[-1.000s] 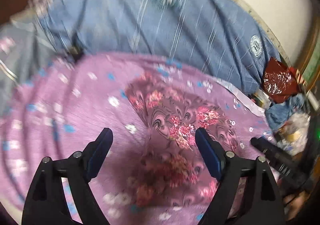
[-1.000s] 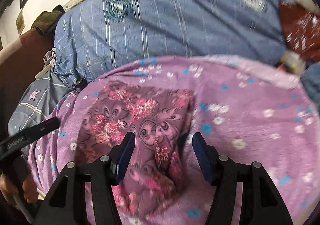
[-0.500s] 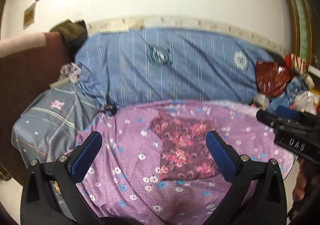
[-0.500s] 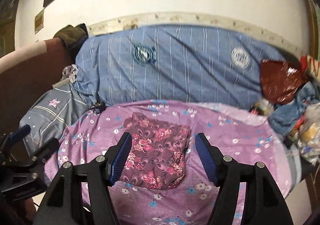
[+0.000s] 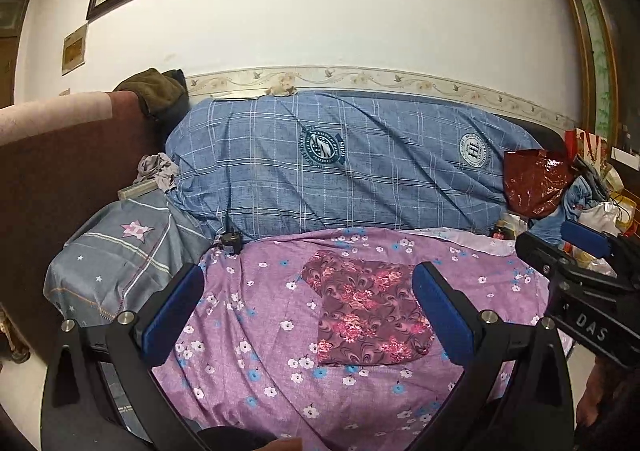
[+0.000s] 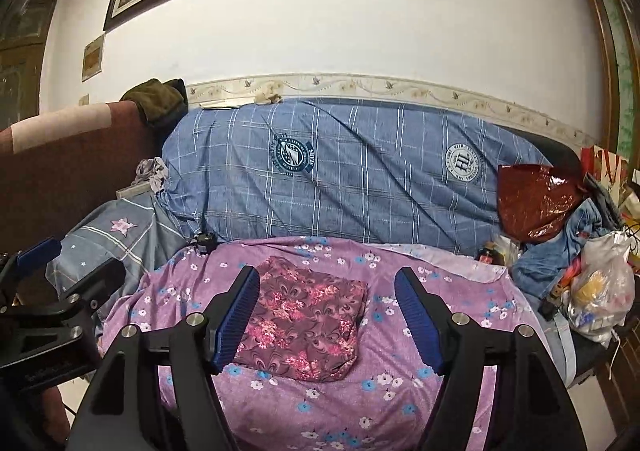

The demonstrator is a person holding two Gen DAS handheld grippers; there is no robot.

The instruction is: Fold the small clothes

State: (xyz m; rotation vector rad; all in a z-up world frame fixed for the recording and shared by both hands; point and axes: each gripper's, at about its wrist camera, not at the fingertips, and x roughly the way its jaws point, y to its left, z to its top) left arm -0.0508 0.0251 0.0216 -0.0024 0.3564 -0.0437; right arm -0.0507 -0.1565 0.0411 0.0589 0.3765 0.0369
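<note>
A small maroon garment with pink flowers lies folded into a flat rectangle on the purple flowered sheet. It also shows in the right wrist view. My left gripper is open and empty, held well back from the garment. My right gripper is open and empty, also held back and above the sheet. The right gripper shows at the right edge of the left wrist view. The left gripper shows at the left edge of the right wrist view.
A blue checked cover drapes the sofa back behind the sheet. A grey starred cushion lies at left beside a brown armrest. A red foil bag, blue clothes and plastic bags pile at right.
Both grippers have pulled back and up from right over the garment. The garment stays folded on the sheet. The view has widened to the whole sofa and wall.
</note>
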